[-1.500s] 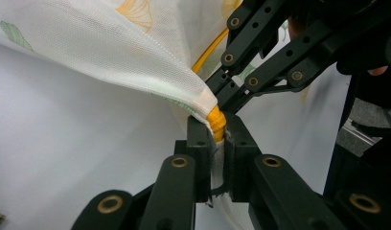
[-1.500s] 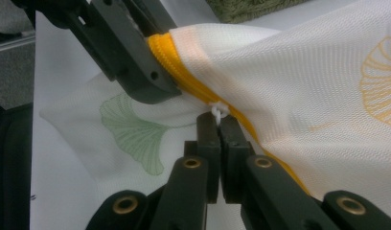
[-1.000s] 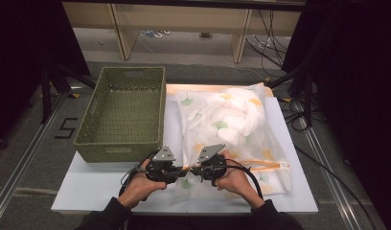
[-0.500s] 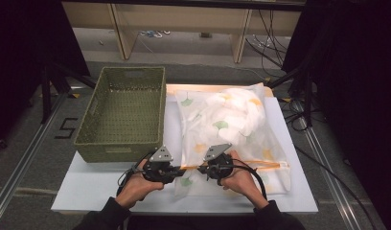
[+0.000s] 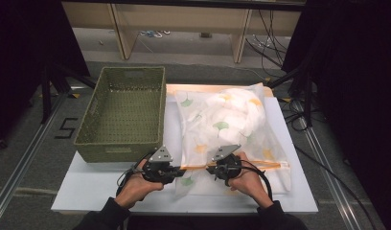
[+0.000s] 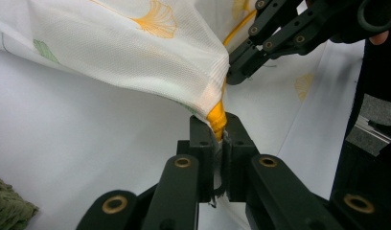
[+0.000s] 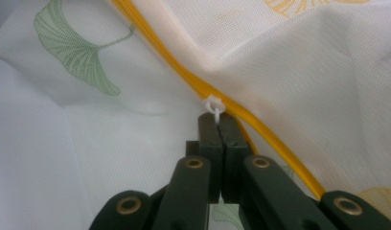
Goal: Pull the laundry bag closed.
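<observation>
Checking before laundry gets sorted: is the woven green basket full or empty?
Empty: the woven green basket shows bare weave across its floor in the high view, while the white leaf-print mesh bag lies stuffed beside it on the table.

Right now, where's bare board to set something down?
Free: the front-left strip of the white board below the basket, and the right margin beside the mesh laundry bag. Crowded: front centre, where the left gripper and right gripper pinch the bag's zipper edge.
</observation>
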A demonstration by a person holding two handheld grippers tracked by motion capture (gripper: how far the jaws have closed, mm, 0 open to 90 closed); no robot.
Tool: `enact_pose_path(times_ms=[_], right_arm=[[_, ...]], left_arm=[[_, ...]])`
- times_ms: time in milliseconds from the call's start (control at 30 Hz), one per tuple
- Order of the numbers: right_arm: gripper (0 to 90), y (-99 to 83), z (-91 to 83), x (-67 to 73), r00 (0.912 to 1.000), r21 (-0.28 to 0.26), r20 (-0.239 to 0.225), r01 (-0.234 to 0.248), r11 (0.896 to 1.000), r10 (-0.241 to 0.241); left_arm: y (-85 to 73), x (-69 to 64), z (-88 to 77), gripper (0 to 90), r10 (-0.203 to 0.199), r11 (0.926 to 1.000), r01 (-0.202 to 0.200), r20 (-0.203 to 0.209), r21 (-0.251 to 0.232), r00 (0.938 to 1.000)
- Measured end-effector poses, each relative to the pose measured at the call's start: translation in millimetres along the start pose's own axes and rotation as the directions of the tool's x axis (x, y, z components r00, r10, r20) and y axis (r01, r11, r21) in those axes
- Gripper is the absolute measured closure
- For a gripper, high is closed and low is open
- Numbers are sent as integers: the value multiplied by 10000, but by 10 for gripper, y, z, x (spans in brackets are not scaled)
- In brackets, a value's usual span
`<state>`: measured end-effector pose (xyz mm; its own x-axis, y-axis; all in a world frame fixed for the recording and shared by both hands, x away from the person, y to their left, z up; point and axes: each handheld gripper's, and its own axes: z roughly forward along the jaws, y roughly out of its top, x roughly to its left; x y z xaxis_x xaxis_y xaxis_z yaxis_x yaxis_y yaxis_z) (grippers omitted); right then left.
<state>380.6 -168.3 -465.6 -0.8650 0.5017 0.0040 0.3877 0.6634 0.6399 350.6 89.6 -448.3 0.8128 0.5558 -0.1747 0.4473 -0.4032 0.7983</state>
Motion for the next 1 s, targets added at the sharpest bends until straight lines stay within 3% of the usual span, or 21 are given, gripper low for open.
enact_pose_path(times_ms=[67, 100, 133, 233, 267, 300, 367, 500, 633, 667, 700, 733, 867, 1000], right_arm=[[900, 2, -22, -10, 9999, -4, -40, 112, 9999, -112], [900, 1, -36, 5, 9999, 140, -74, -145, 9998, 146], [900, 3, -36, -9, 10000, 80, 19, 49, 10000, -49], [900, 13, -38, 1, 9996, -43, -85, 257, 9997, -258], [900, 16, -24, 20, 9997, -188, -105, 234, 9995, -236], [900, 18, -31, 39, 9999, -181, -106, 99, 9998, -101], [900, 31, -35, 38, 9993, -204, -58, 362, 9991, -363], [900, 24, -34, 41, 9990, -216, -101, 437, 9988, -439], [900, 17, -61, 23, 9996, -232, -70, 272, 9994, -273], [900, 8, -68, 32, 9997, -268, -33, 235, 9994, -236], [900, -4, -76, 20, 10000, -203, 3, 99, 9997, -99], [900, -11, -93, -2, 9999, -117, 12, 106, 9999, -106], [900, -82, -120, -43, 9995, -178, 146, -291, 9994, 294], [900, -149, -161, -99, 9990, -48, 306, -312, 9995, 313]], left_arm=[[-4, 17, 7, 827, -86, 9999, 86, -26, -55, 10000], [-12, 27, 18, 796, -212, 9998, 212, 17, -71, 9998], [-27, 38, 50, 764, -579, 9982, 582, 245, -112, 9980], [-52, 77, 125, 669, -742, 9970, 735, 318, 232, 9967], [-57, 79, 146, 645, -983, 9946, 977, 189, 342, 9950], [-59, 89, 172, 626, -1205, 9923, 1191, 418, 333, 9918], [-61, 104, 182, 656, -1341, 9907, 1325, 588, 315, 9892], [-31, 66, 133, 832, -879, 9959, 873, 279, 221, 9957], [-17, 0, 106, 844, -383, 9991, 379, 197, 198, 9991], [-11, -3, 95, 844, -88, 9995, 84, 115, 310, 9999], [-11, -3, 98, 844, -23, 9998, 18, 222, 208, 9997], [-19, -19, 94, 844, -233, 9995, 229, 183, 217, 9996], [-23, -18, 77, 844, -32, 9997, 29, 144, 243, 9999], [-21, -34, 69, 843, 136, 9995, -139, 99, 271, 9999]])
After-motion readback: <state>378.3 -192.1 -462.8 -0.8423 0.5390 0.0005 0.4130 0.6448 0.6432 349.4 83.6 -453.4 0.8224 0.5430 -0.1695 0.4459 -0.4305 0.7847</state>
